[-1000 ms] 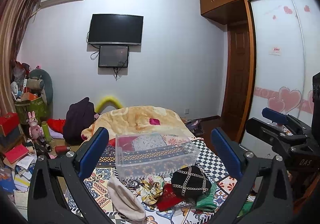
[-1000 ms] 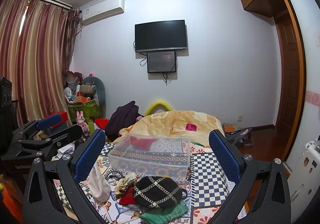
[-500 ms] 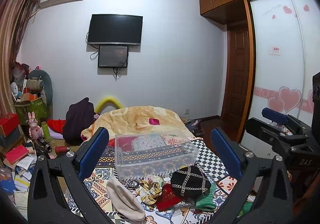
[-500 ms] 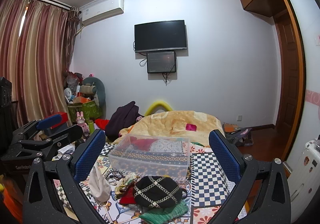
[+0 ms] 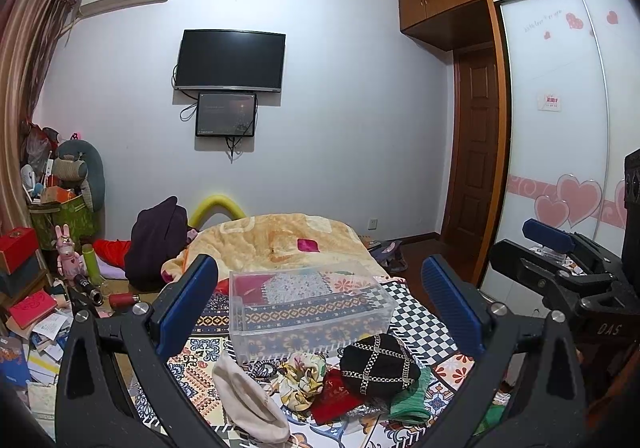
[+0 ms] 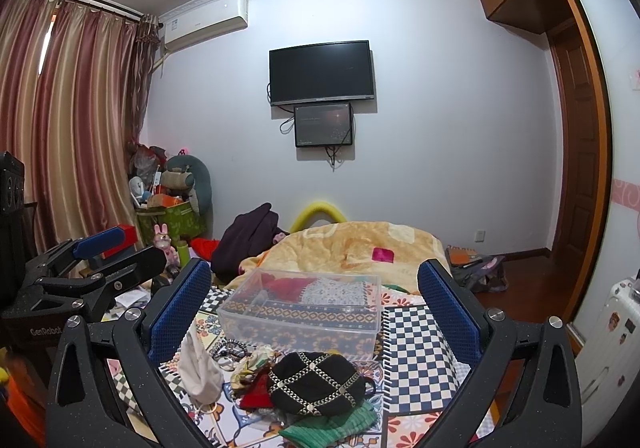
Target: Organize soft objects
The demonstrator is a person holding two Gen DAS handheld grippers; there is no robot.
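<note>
Our left gripper: we hold it above the bed, blue pads wide apart, nothing between them
Clear box: sits on the patterned bedspread; lid off; no soft things inside that we can tell
Pile: just in front of the box; beige cloth, floral piece, red cloth, black hat with chain lattice, green knit
Far right: our right gripper seen side-on; its jaws unclear

Open air above clear bin; soft pile crowding its near side, seemingly.
</note>
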